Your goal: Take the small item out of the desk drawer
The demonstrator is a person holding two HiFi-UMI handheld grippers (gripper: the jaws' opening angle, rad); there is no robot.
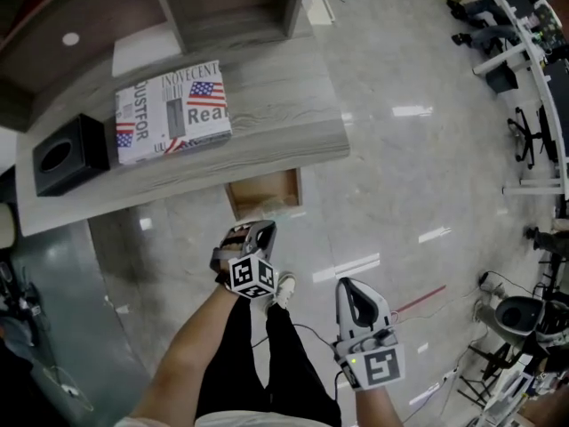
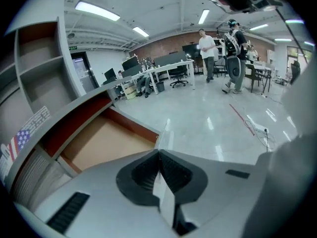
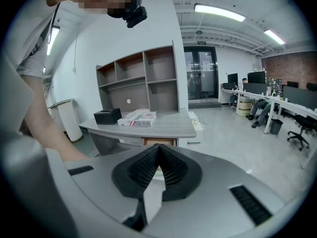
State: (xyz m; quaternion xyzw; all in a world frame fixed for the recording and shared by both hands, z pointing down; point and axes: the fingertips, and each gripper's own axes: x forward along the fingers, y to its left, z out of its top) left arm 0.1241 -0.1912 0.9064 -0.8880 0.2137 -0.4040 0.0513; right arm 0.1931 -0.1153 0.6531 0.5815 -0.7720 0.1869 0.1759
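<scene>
Small item: its place cannot be told in any view. A pale blur [image 1: 277, 205] is seen at the front edge of the open drawer [image 1: 264, 194] in the head view only. The drawer's tan bottom and reddish walls are shown close up in the left gripper view. The left gripper [image 1: 262, 227] is held just beside the drawer front, fingers clenched together, nothing seen between them. The right gripper [image 1: 348, 285] is held well back over the floor, fingers likewise clenched. The table [image 3: 163, 125], flag-printed box [image 3: 138, 118] and black box [image 3: 107, 115] are seen side-on in the right gripper view only.
</scene>
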